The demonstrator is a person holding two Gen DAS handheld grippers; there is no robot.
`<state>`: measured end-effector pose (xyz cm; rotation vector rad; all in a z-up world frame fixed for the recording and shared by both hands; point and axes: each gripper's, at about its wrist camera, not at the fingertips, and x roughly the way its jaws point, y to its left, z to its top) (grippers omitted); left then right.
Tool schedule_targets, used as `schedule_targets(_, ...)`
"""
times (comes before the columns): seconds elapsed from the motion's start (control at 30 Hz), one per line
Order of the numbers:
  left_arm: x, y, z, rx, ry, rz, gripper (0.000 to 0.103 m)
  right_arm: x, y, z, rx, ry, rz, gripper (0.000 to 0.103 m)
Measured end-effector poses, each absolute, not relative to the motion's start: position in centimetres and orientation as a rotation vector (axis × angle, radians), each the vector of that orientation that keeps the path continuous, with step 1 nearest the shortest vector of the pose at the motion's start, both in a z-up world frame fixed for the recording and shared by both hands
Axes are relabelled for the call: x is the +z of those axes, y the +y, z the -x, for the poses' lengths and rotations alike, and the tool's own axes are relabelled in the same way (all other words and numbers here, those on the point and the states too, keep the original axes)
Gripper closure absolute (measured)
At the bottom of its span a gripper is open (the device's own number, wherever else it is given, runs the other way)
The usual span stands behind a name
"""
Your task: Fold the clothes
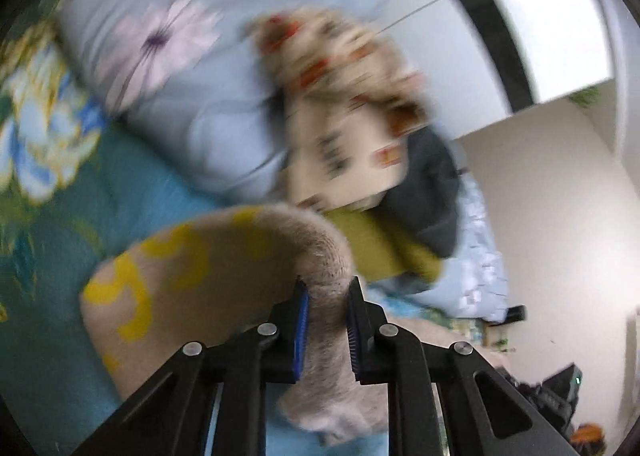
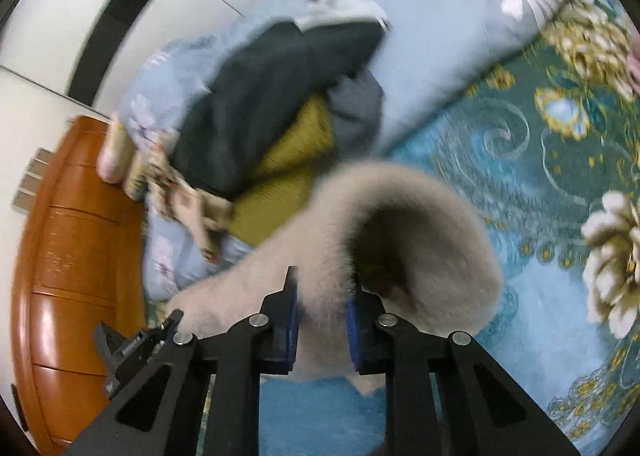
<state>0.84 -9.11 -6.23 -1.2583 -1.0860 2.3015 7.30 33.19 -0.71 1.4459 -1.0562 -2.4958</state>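
A fluffy beige garment with yellow marks (image 1: pixel 192 280) hangs lifted above the bed. My left gripper (image 1: pixel 327 288) is shut on one fold of it. In the right wrist view the same beige garment (image 2: pixel 404 223) curls over, and my right gripper (image 2: pixel 323 286) is shut on its fuzzy edge. The other gripper's black tip (image 2: pixel 132 348) shows at the lower left. Both views are motion-blurred.
A teal floral bedspread (image 2: pixel 540 159) covers the bed. A pale blue flowered quilt (image 1: pixel 168 67) lies behind. On it sit a dark garment (image 2: pixel 276 91), an olive one (image 2: pixel 292 159) and a cream printed cloth (image 1: pixel 344 115). A wooden headboard (image 2: pixel 68 264) stands left.
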Motion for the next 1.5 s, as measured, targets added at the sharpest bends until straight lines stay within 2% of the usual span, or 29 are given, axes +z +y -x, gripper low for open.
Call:
schedule_targets(0.17,3.7,-11.5,-3.8,2.324,-1.013,0.938,0.086,6.2,33.0,-8.8,-2.554,-0.979,-1.227,0.084)
schedule_targets(0.3,9.1,-13.5,-8.4,2.362,-0.942,0.733,0.086,11.2,32.0,-12.1,-2.561,-0.905,-1.048,0.084)
schedule_targets(0.5,12.0,-16.8,-16.9,2.460,-0.885,0.620,0.086,13.4,28.9,-17.1,-2.506,-0.783,-0.961,0.084)
schedule_targets(0.73,15.0,-19.9,-24.6,2.479,-0.750,0.712,0.085,13.5,26.2,-22.8,-2.338,-0.729,-1.018,0.084)
schedule_targets(0.9,7.1,-18.6,-17.6,2.450,-0.812,0.940,0.085,9.3,26.4,-19.2,-2.210,-0.839,-1.256,0.084)
schedule_targets(0.97,3.6,-18.0,-14.4,2.428,-0.844,1.037,0.085,5.3,26.4,-16.4,-2.223,-0.856,-1.376,0.084)
schedule_targets(1.1,-8.4,-16.5,-7.3,2.305,-1.005,1.406,0.085,-4.7,28.0,-11.6,-2.235,-1.070,-1.665,0.084)
schedule_targets(1.17,-12.5,-15.6,-5.4,2.254,-1.066,1.536,0.085,-8.9,28.5,-10.2,-2.213,-1.186,-1.786,0.084)
schedule_targets(1.23,-14.0,-14.7,-3.7,2.242,-1.074,1.544,0.086,-11.2,29.0,-9.4,-2.219,-1.243,-1.829,0.084)
schedule_targets(1.33,-14.7,-14.4,-2.0,2.240,-1.063,1.551,0.084,-11.2,29.6,-8.5,-2.305,-1.200,-1.831,0.082)
schedule_targets(1.4,-15.1,-14.6,-1.5,2.221,-1.085,1.560,0.083,-10.5,30.1,-8.4,-2.342,-1.138,-1.812,0.075)
schedule_targets(1.43,-15.3,-14.7,-1.4,2.211,-1.092,1.559,0.082,-10.0,30.2,-8.7,-2.352,-1.105,-1.807,0.060)
schedule_targets(1.47,-15.4,-14.9,-1.6,2.200,-1.095,1.557,0.077,-9.6,30.2,-9.0,-2.360,-1.068,-1.806,0.052)
schedule_targets(1.5,-15.6,-14.8,-1.8,2.190,-1.088,1.565,0.072,-9.2,30.2,-9.3,-2.368,-1.032,-1.804,0.052)
